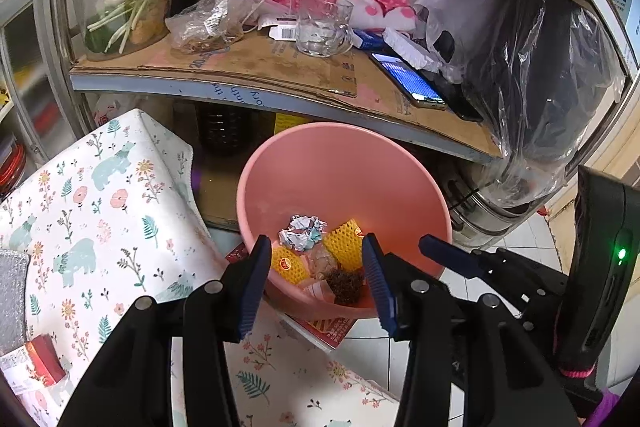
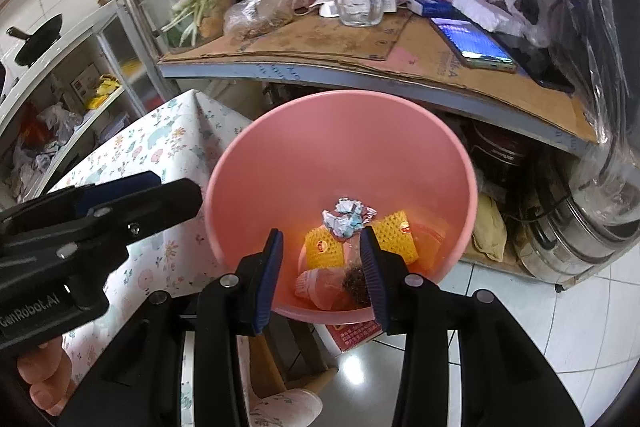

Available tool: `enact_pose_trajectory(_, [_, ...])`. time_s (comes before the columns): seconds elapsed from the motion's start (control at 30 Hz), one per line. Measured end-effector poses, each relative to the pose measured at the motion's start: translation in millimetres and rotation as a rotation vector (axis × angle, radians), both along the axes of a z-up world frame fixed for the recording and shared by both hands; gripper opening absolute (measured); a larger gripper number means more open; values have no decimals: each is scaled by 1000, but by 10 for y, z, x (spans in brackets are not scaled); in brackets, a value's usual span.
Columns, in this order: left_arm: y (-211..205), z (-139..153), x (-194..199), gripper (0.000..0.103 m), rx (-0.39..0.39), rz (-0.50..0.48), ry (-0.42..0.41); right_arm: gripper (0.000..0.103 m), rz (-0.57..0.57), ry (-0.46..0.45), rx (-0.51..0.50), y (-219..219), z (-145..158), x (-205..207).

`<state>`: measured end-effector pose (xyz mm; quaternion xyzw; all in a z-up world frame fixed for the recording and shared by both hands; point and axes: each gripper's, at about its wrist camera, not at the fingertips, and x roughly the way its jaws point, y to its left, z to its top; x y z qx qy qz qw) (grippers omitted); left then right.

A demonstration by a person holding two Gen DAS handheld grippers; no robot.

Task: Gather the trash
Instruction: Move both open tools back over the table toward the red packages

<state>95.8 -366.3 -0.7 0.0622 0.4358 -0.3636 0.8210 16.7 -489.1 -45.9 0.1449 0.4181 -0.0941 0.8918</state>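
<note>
The pink bin [image 1: 344, 183] stands on the floor below the cluttered shelf [image 1: 280, 83], and the trash already lies in its bottom: a crumpled paper ball [image 1: 303, 231] at about 12 o'clock of the pile, two yellow foam nets [image 1: 346, 241] beside it, and a dark tangled clump [image 1: 345, 285] toward 6 o'clock.

Both tools hang over the bin's near rim, angled downward into it. The left hand-held gripper [image 1: 316, 281] has its jaws well apart with nothing between them; the right hand-held gripper [image 2: 322, 277] is likewise parted and empty. From either one the bin's contents lie straight ahead, at 12 o'clock, so no reach toward the bin seems needed. I judge the drop is done and the next piece must be found elsewhere, perhaps on the floral-covered bench [image 1: 100, 211] at 9 o'clock, nearer the left tool.

The left wrist view alone shows a small red box [image 1: 38, 363] on that bench, at 8 o'clock. The right wrist view alone shows the person's fingers [image 2: 44, 375] under the left tool, and a yellowish bag [image 2: 490, 227] beneath the shelf at 3 o'clock.
</note>
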Motion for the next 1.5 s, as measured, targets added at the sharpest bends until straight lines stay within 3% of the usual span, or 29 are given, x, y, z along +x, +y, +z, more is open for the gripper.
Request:
enact_pose_trajectory(0.4, [464, 125, -38, 47, 6, 84, -2, 41, 156, -48, 28, 417, 101, -16])
enact_pose_trajectory(0.73, [1162, 144, -103, 47, 39, 198, -18, 41, 321, -136, 3, 1027, 281, 25])
enact_pose_trajectory(1.2, [2727, 185, -292, 48, 58, 486, -33, 41, 676, -129, -15, 2199, 329, 222])
enact_pose_trajectory(1.5, [3718, 126, -342, 48, 106, 655, -38, 42, 867, -67, -116, 2806, 315, 433])
